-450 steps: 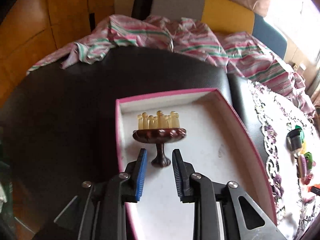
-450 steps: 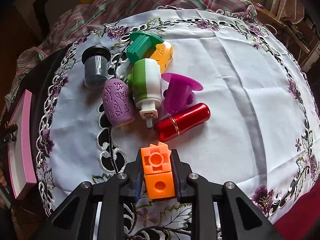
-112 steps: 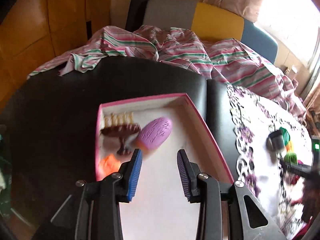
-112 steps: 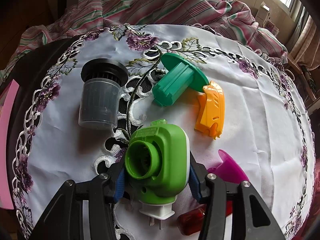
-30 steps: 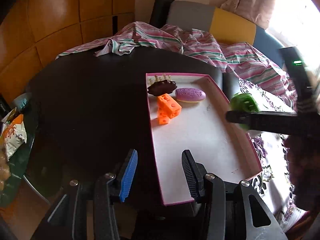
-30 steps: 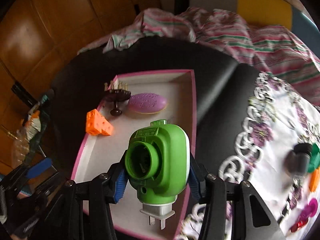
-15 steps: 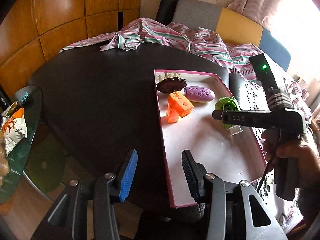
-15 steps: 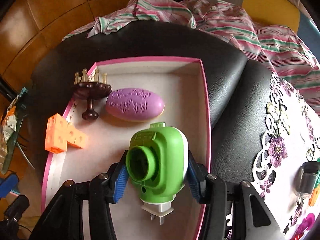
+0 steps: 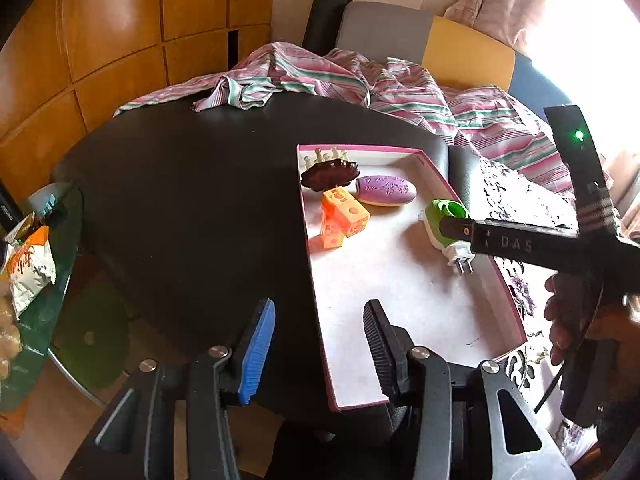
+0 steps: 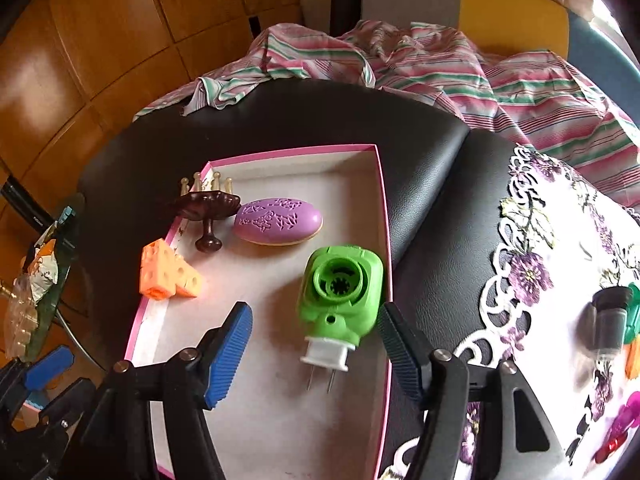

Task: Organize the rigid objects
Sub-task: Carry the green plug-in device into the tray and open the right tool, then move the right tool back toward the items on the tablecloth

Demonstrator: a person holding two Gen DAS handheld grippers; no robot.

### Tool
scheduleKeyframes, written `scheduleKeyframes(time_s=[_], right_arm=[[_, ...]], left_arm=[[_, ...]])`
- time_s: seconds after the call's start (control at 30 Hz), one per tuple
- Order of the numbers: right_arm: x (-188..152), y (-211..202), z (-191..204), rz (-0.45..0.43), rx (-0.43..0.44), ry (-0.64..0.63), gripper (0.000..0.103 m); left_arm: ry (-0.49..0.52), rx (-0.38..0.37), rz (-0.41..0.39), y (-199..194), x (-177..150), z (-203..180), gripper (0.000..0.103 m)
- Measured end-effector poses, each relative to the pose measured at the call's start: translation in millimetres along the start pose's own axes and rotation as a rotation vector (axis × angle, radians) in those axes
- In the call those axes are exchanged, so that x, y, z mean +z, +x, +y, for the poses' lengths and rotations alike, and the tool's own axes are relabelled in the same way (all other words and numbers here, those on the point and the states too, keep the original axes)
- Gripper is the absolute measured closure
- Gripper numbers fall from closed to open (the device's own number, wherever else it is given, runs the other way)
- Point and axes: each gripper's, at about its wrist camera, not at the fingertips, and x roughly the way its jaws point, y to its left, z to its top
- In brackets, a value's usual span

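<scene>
A green plug-in device [image 10: 340, 292] with a white pronged base lies on the white floor of the pink-rimmed tray [image 10: 385, 220], near its right wall. My right gripper [image 10: 313, 314] hangs just over it. Its jaws are opening, one on each side of the device, and the pads are clear of it. Further back in the tray are a purple oval [image 10: 278, 220], orange cubes [image 10: 168, 274] and a brown stand with cream pegs [image 10: 208, 204]. My left gripper [image 9: 319, 308] is open over the tray's [image 9: 310, 264] near left rim and holds nothing. From that side the green device [image 9: 438, 218] shows partly behind the right gripper's finger.
On the right, a white embroidered cloth [image 10: 560, 240] carries a dark grey cup [image 10: 608, 320] and other small plastic objects. A striped cloth [image 10: 440, 60] is heaped at the back. A glass side table [image 9: 80, 340] with snack bags stands on the left. A hand [image 9: 568, 320] holds the right gripper.
The right gripper's jaws have spread and let go of the green device, which now lies flat on the tray floor. The left gripper has stayed about where it was.
</scene>
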Motion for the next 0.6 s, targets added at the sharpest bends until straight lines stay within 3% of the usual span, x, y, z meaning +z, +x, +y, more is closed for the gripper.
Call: scheduleKeyframes(time_s=[0.6], right_arm=[[-36.4,-49.7,-29.8,-0.059,-0.011,0.070,0.037]], left_arm=[[0.072,-0.017,-0.021,-11.1,1.3,-22.6,0.054]])
